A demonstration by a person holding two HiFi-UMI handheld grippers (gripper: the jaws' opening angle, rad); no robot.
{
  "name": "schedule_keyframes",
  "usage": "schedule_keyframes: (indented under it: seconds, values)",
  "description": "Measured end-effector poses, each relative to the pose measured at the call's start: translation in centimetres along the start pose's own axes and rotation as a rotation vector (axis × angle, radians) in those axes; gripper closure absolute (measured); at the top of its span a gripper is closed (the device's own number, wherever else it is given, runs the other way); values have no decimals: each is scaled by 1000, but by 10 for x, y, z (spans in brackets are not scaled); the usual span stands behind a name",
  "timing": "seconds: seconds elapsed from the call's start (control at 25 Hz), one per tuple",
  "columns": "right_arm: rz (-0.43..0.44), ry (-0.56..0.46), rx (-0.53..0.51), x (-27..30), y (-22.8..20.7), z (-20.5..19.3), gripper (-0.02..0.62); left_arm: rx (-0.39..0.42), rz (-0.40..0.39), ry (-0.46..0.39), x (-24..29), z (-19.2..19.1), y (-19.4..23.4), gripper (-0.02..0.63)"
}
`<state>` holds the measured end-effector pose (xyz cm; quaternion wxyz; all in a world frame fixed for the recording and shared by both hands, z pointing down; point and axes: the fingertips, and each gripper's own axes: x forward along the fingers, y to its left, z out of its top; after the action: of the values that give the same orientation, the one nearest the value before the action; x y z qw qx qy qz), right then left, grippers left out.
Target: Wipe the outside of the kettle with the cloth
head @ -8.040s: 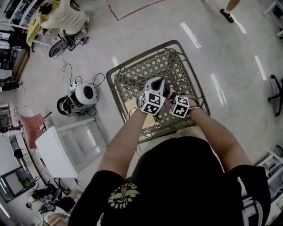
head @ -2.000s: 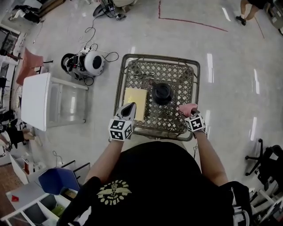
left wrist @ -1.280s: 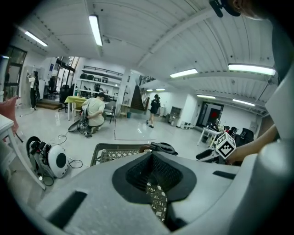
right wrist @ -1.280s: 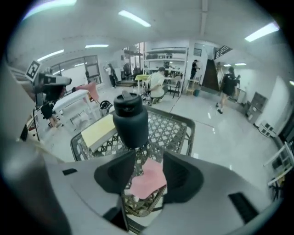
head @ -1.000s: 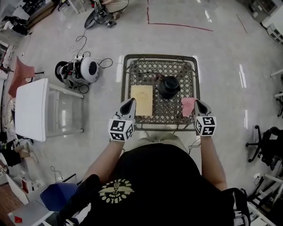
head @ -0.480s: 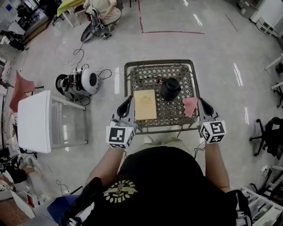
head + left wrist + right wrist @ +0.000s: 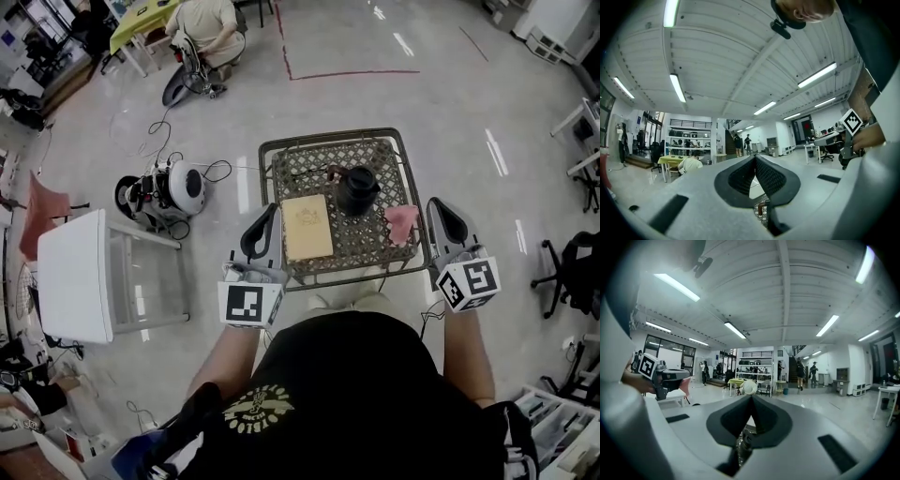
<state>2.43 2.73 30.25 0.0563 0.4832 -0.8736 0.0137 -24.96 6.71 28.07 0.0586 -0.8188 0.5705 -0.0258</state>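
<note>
Kettle (image 7: pixel 357 187) stands at upper centre of the frame on the wicker table (image 7: pixel 328 142), with the pink cloth (image 7: pixel 402 223) just lower right of it. My left gripper (image 7: pixel 267 214) and right gripper (image 7: pixel 437 204) flank the table, both with jaws pressed together, holding nothing.

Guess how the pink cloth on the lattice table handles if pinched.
Probably floppy: the small pink cloth lies crumpled on the brown lattice-top table, so it should drape. Likely light, though it might snag on the open weave.
</note>
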Motion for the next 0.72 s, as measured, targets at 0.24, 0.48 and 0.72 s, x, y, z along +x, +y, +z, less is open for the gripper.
schedule_keyframes:
  seconds: [0.24, 0.48, 0.72]
  values:
    - [-18, 8, -37, -11, -7, 8, 584, -23, -12, -12, 7, 3, -6, 601]
    - [15, 18, -48, -14, -28, 4, 584, -20, -14, -9, 26, 4, -27, 601]
    - [70, 22, -74, 11, -38, 0, 584, -8, 19, 13, 47, 2, -26, 601]
